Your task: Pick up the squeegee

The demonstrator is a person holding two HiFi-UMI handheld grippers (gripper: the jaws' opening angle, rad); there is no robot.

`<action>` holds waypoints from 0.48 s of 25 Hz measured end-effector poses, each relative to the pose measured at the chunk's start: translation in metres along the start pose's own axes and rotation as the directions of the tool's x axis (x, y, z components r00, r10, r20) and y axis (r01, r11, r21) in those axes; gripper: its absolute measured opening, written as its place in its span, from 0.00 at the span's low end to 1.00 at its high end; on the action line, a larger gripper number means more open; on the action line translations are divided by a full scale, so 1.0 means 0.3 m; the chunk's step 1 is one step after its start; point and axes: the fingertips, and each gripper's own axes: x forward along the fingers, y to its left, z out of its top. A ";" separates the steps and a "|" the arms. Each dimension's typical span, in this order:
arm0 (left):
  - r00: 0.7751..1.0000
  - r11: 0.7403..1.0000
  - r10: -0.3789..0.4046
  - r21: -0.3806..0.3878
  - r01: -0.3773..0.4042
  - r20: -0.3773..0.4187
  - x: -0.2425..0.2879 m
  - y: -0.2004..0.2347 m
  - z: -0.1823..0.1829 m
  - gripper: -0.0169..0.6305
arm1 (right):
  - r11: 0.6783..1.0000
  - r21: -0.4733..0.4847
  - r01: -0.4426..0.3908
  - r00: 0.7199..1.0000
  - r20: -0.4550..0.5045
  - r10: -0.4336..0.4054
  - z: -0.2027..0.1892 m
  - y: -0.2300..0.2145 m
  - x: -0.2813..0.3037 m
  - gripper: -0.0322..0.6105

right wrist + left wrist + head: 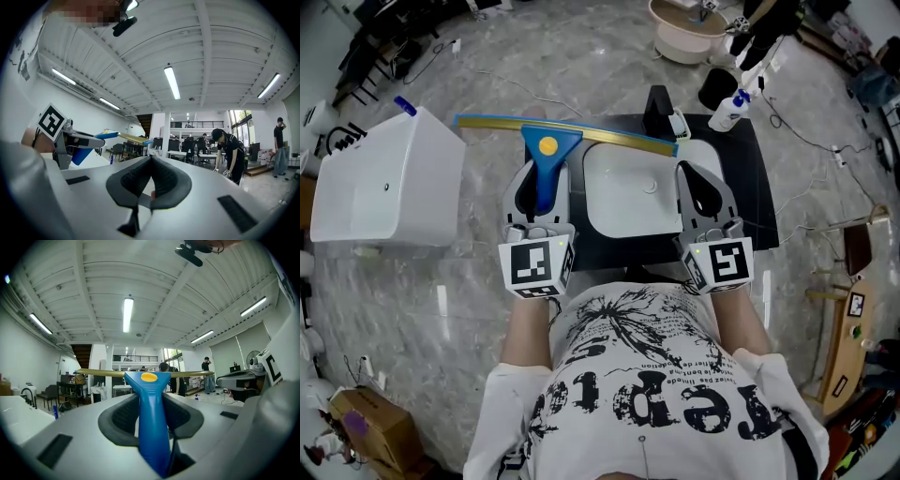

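Observation:
The squeegee (546,150) has a blue handle with a yellow dot and a long gold blade. It is held level above the black table (750,187). My left gripper (538,187) is shut on the blue handle, and the blade crosses just beyond its fingertips. In the left gripper view the handle (152,423) runs up between the dark pads of my left gripper (151,397) to the blade (98,372). My right gripper (703,192) hovers over the right side of the white sink (628,202); its pads meet with nothing between them. The right gripper view shows my right gripper (150,159) and the squeegee (123,137) at the left.
A white box-shaped tank (384,183) stands on the floor at the left. A black faucet (657,108) rises behind the sink, and a spray bottle (731,111) stands at the table's back right. People (227,150) stand at desks far off.

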 end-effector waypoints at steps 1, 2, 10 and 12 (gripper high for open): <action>1.000 1.000 0.000 0.002 0.000 -0.002 0.007 -0.001 -0.001 0.26 | 1.000 -0.001 0.001 1.000 -0.003 -0.001 -0.004 -0.005 0.005 0.07; 1.000 1.000 -0.001 0.004 0.001 -0.006 0.014 -0.003 -0.004 0.26 | 1.000 -0.002 0.002 1.000 -0.006 -0.002 -0.008 -0.009 0.009 0.07; 1.000 1.000 -0.005 0.003 0.005 -0.027 0.057 -0.024 -0.018 0.26 | 1.000 0.001 0.001 1.000 -0.019 -0.001 -0.030 -0.044 0.030 0.07; 1.000 1.000 -0.004 0.001 0.004 -0.029 0.068 -0.021 -0.026 0.26 | 1.000 -0.005 -0.003 1.000 -0.019 0.003 -0.037 -0.047 0.040 0.07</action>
